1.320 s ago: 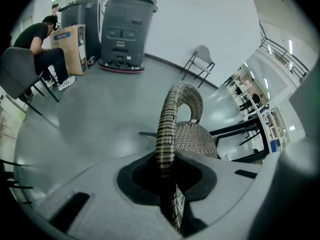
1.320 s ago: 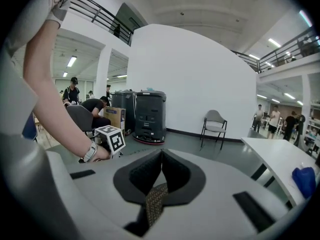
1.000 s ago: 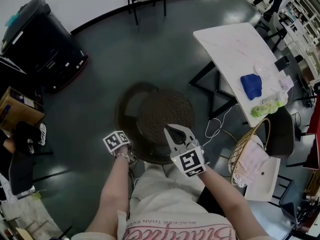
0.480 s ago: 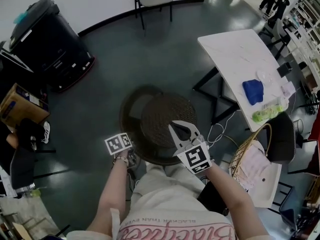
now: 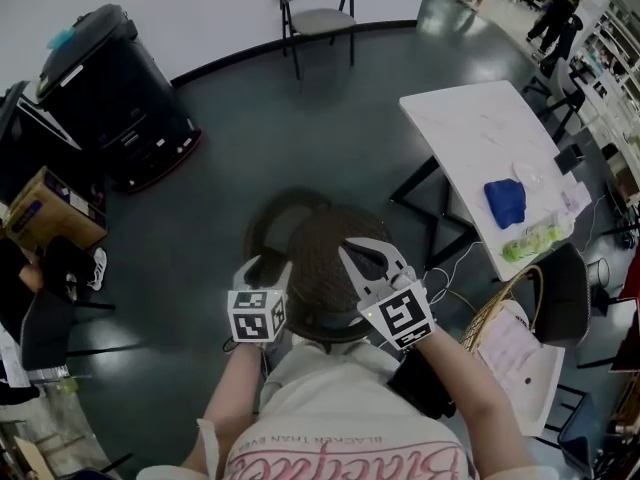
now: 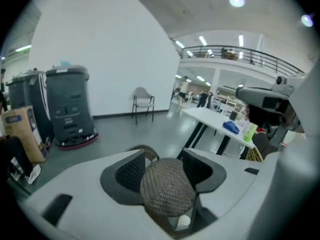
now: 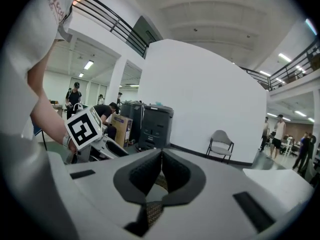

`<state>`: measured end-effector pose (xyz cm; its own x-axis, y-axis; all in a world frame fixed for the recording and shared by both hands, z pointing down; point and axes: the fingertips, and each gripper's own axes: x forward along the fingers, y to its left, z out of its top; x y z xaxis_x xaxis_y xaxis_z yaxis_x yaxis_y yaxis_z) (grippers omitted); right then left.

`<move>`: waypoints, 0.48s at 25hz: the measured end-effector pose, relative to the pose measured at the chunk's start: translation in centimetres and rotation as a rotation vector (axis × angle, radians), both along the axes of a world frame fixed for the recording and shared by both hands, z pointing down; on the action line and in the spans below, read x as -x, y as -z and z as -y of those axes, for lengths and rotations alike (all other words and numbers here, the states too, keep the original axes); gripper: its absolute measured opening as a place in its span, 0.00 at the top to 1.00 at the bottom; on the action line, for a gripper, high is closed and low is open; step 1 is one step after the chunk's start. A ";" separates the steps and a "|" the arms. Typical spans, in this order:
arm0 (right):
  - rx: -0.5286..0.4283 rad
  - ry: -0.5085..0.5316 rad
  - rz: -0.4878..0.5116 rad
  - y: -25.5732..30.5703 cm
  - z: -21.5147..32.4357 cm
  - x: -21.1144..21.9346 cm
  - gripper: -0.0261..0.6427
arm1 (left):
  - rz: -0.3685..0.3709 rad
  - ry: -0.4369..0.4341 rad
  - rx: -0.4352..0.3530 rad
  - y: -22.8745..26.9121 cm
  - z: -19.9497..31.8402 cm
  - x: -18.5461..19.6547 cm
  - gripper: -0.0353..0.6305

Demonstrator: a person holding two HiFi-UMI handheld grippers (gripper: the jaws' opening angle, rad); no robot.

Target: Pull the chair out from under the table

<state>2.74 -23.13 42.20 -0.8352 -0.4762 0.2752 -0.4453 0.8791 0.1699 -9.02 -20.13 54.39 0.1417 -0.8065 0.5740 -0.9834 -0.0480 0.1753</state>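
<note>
- The dark floor (image 5: 250,138) fills most of your head view.
- A tall black machine (image 5: 105,88) stands at the far left, by the white wall.
- The white desk (image 5: 470,138) sits to your right on black legs.
- The round woven chair (image 5: 318,280) stands on the open floor just in front of you. It is left of the desk and fully clear of it, with its curved back on the far left side.
- A grey spare chair (image 5: 315,8) stands far off against the wall.
- A cardboard box (image 5: 45,213) lies at the left, near the machine.
- A wicker basket (image 5: 495,308) stands near you on the right, just beside the desk's near end.
- Your left gripper (image 5: 265,268) hangs over the near left rim of the woven chair. Its jaws have just been opening and stand wide, and the woven seat shows through the gap without touching the pads.
- Your right gripper (image 5: 352,251) hovers over the seat's right side. Its jaws are closed tip to tip with nothing pinched.
- A blue cloth (image 5: 505,203) lies on the desk's near end.
- A green bottle (image 5: 530,240) lies just nearer than the cloth, at the desk's edge.
</note>
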 end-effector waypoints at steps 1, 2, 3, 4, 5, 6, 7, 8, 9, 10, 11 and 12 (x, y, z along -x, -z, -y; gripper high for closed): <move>-0.007 0.014 0.002 0.7 -0.2 0.1 0.95 | 0.010 -0.026 -0.059 2.0 0.4 -0.9 0.62; -0.015 0.024 0.006 1.4 -0.5 0.3 0.95 | 0.018 -0.050 -0.115 4.1 0.8 -1.7 0.62; -0.021 0.027 0.013 2.2 -0.7 0.3 0.95 | 0.025 -0.074 -0.169 6.0 1.2 -2.4 0.62; -0.025 0.024 0.023 2.9 -0.8 0.4 0.95 | 0.032 -0.099 -0.220 8.0 1.5 -3.2 0.63; -0.028 0.019 0.037 3.7 -0.9 0.4 0.95 | 0.039 -0.124 -0.270 9.9 1.7 -3.9 0.64; -0.033 0.015 0.055 4.5 -1.0 0.4 0.95 | 0.045 -0.147 -0.317 11.7 1.8 -4.5 0.65; -0.044 0.013 0.074 5.4 -1.1 0.3 0.95 | 0.049 -0.168 -0.361 13.4 1.9 -5.2 0.66; -0.059 0.012 0.094 6.4 -1.2 0.2 0.95 | 0.053 -0.186 -0.402 15.1 1.9 -5.8 0.68; -0.074 0.009 0.112 7.3 -1.3 0.1 0.95 | 0.057 -0.200 -0.441 16.7 2.0 -6.3 0.71; -0.084 0.003 0.130 8.3 -1.4 -0.1 0.95 | 0.061 -0.212 -0.477 18.2 2.0 -6.8 0.73; -0.090 -0.004 0.148 9.2 -1.5 -0.3 0.95 | 0.064 -0.221 -0.513 19.7 2.0 -7.3 0.76; -0.095 -0.012 0.166 10.1 -1.5 -0.5 0.95 | 0.065 -0.227 -0.547 21.0 2.0 -7.7 0.80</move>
